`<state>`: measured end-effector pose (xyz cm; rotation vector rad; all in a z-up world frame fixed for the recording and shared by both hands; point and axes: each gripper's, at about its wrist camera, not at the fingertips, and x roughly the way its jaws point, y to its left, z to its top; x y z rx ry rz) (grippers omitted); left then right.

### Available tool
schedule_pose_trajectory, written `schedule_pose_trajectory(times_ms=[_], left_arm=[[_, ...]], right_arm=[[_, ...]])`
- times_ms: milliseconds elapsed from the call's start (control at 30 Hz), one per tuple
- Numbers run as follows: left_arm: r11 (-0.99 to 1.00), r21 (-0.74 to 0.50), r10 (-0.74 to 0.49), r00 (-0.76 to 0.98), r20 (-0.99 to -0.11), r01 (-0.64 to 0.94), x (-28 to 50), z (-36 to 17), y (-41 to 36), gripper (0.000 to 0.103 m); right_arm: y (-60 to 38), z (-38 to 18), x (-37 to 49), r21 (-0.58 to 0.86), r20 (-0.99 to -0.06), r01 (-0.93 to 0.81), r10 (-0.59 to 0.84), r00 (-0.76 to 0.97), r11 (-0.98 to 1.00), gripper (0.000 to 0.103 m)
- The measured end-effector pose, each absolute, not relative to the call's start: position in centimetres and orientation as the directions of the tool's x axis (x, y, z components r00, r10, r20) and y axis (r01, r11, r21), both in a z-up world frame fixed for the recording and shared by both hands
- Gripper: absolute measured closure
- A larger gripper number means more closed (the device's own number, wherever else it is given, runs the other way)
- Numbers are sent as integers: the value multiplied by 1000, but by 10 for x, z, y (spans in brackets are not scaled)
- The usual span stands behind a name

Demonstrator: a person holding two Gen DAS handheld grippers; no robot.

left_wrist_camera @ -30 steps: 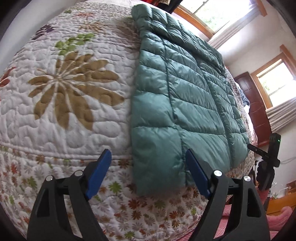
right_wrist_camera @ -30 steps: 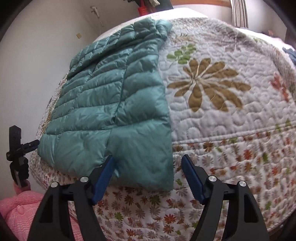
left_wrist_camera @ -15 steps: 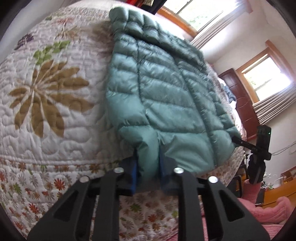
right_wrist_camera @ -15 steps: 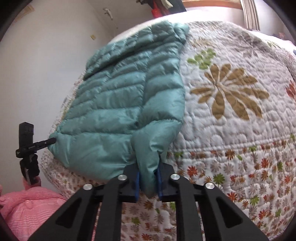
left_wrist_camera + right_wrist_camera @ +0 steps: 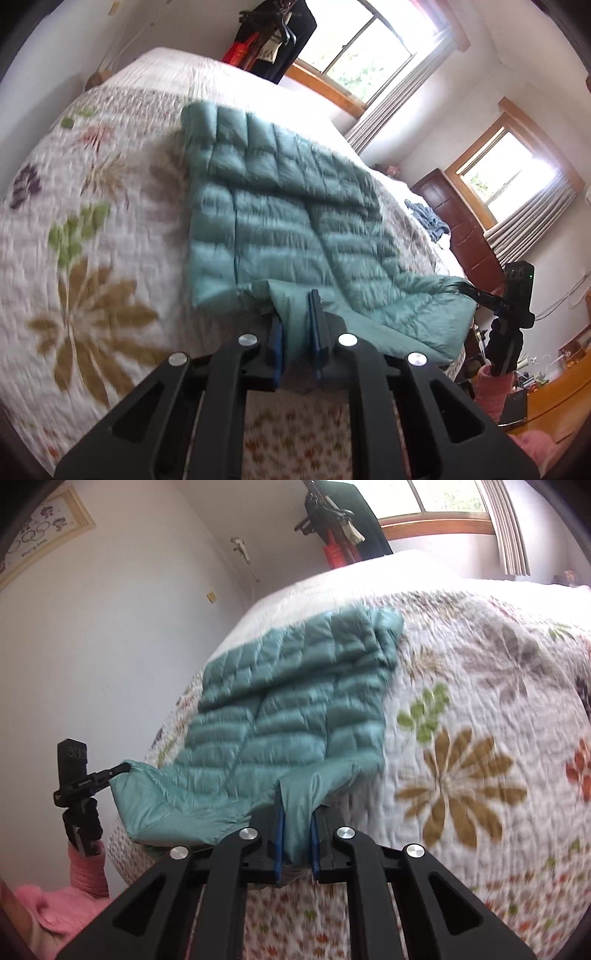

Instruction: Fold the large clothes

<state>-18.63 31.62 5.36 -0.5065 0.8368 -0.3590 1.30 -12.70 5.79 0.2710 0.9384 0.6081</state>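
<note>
A puffy teal down jacket (image 5: 280, 229), stitched into soft horizontal baffles, lies lengthwise on a bed under a quilted white bedspread (image 5: 92, 258) with big leaf prints. Its near hem is raised off the quilt. The left gripper (image 5: 295, 332) is clamped on one hem corner between its blue pads, and the right gripper (image 5: 295, 834) pinches the other corner likewise.

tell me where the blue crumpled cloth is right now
In the left wrist view it lies far right on the bed, past the teal jacket, near the dark wooden door: blue cloth.
</note>
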Motion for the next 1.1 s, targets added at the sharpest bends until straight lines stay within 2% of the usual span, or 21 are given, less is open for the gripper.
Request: schedule_pose_trajectory(times_ms=[267, 567, 967, 1100], left_arm=[[800, -597, -493, 639, -590, 67, -103, 63, 346, 93], [766, -642, -506, 598, -621, -19, -18, 31, 366, 93], [709, -699, -524, 592, -613, -96, 26, 0, 382, 90], [705, -703, -521, 606, -601, -92, 25, 0, 385, 89]], right_arm=[[-121, 76, 108, 535, -666, -322, 625, 408, 781, 92], [-102, 49, 205, 585, -698, -236, 630, 341, 776, 92], [-94, 15, 257, 656, -672, -164, 669, 317, 737, 92], [-96, 10, 262, 658, -668, -162, 669, 326, 735, 84]])
